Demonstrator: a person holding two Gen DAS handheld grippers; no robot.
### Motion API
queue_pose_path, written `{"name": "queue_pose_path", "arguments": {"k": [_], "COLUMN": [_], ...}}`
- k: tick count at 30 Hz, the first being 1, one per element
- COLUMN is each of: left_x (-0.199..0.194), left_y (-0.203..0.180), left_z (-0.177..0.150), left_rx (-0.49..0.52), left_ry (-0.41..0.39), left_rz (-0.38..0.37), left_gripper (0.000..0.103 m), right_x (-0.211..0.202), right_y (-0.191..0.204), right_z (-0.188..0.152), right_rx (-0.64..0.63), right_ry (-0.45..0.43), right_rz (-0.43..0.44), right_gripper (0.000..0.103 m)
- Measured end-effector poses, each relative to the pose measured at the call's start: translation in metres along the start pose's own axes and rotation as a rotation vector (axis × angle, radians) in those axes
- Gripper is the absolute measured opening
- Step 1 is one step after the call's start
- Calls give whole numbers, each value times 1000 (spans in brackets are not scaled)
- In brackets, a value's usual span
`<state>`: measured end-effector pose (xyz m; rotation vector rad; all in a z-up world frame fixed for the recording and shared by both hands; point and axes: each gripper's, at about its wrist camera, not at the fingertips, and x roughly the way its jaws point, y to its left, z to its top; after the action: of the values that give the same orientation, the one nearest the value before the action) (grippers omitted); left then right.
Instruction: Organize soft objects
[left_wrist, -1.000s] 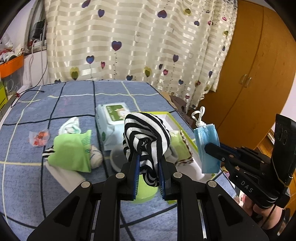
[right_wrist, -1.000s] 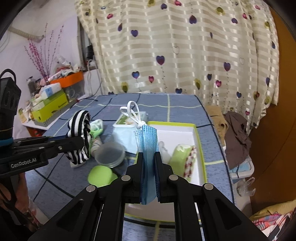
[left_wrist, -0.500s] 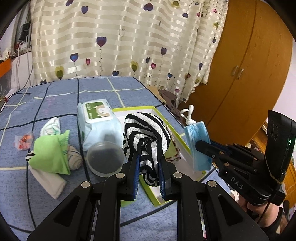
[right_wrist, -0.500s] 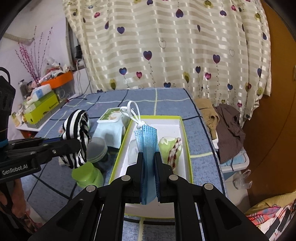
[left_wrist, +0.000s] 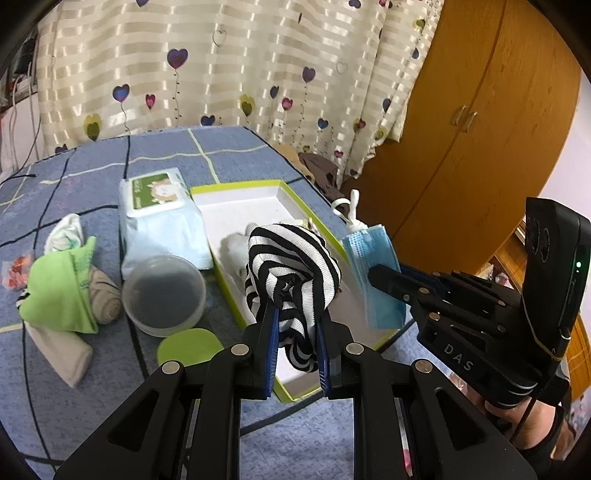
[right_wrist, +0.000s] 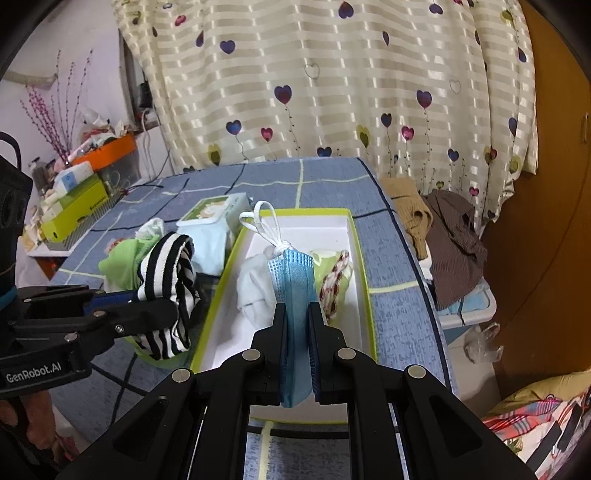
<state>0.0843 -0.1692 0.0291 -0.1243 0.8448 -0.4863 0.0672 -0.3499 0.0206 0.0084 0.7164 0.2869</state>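
Both tools have shifted over the box, left tool pinching striped sock, right tool pinching mask.

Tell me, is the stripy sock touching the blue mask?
Apart. In the left wrist view, a clear gap separates the striped sock, pinched by the left gripper, from the blue mask held by the right gripper.

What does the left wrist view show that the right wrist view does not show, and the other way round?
Only the left wrist view shows the clear round container and the wardrobe door handles. Only the right wrist view shows the orange bin on the side shelf and the brown clothes beside the table. Both show the striped sock in the left gripper, the blue mask in the right gripper, and the green-rimmed box.
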Motion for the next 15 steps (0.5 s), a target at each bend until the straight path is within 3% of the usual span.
{"name": "queue_pose_path", "arguments": {"k": [15], "left_x": [38], "left_y": [-5], "left_z": [-10], "left_rx": [-7], "left_ry": [104], "left_rz": [-38], "left_gripper": [19], "right_x": [36], "right_y": [-17], "right_z": [-16], "right_rx": [24], "right_ry": [107], "right_rz": [-22], "right_gripper": [10]}}
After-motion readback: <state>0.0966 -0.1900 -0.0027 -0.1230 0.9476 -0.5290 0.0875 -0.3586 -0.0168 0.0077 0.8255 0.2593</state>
